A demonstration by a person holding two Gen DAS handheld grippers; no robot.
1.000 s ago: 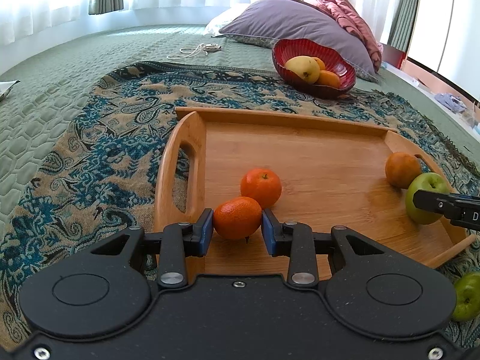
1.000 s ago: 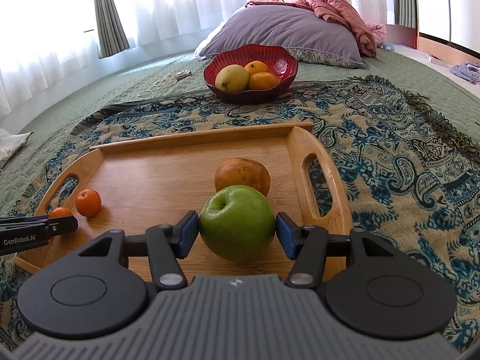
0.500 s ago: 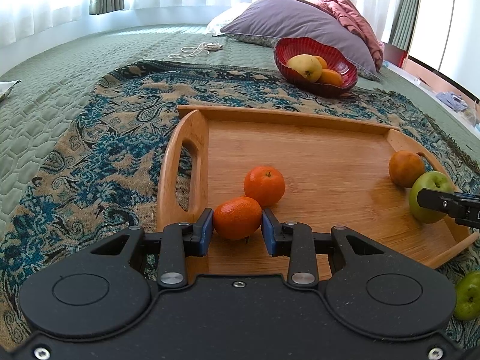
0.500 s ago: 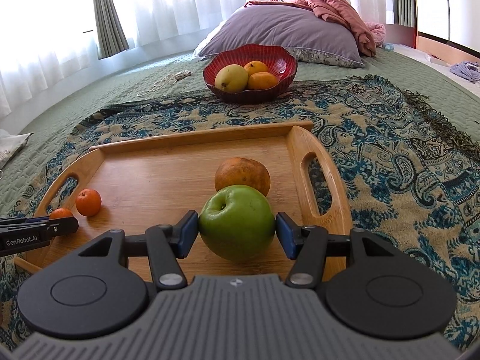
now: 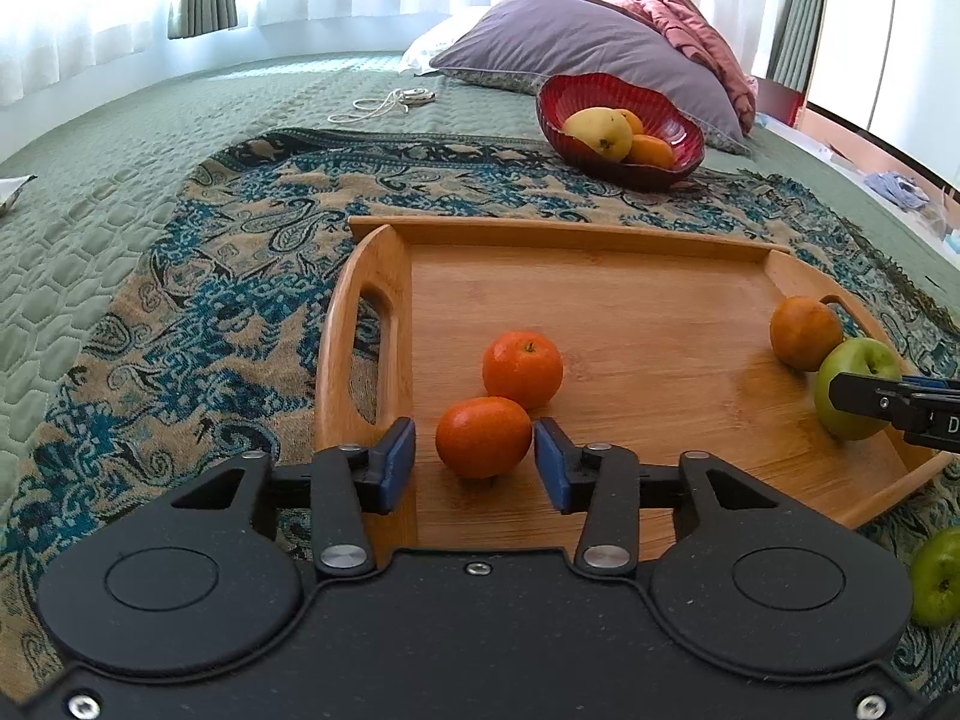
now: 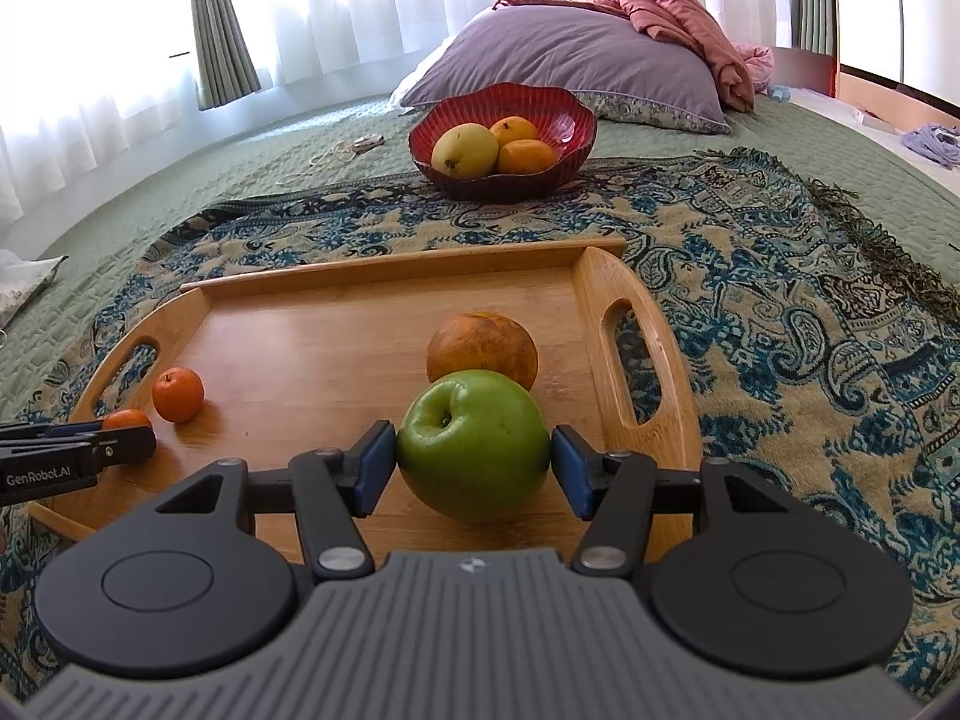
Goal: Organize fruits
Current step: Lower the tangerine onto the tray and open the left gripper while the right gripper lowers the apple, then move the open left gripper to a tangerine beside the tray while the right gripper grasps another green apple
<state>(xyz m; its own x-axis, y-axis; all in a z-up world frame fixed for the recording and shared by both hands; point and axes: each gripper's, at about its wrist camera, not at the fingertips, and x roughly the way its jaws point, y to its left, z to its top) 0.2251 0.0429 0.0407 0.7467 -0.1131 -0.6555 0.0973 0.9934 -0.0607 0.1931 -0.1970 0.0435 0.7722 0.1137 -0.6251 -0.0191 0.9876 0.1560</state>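
Left gripper (image 5: 474, 461) jaws just opened; gaps show both sides of tangerine (image 5: 483, 437), which sits on tray (image 5: 600, 300) floor between pads, near left handle. Second tangerine (image 5: 522, 368) just behind, touching or nearly. Right gripper (image 6: 474, 468) closed on green apple (image 6: 473, 444), pads pressing both sides, apple resting on tray near right handle. Brownish orange (image 6: 482, 348) right behind apple, touching. Another apple (image 5: 939, 576) off tray on patterned blanket (image 5: 210, 300). Red bowl (image 6: 558, 120) with three fruits beyond tray, pillow (image 6: 570, 60) behind.
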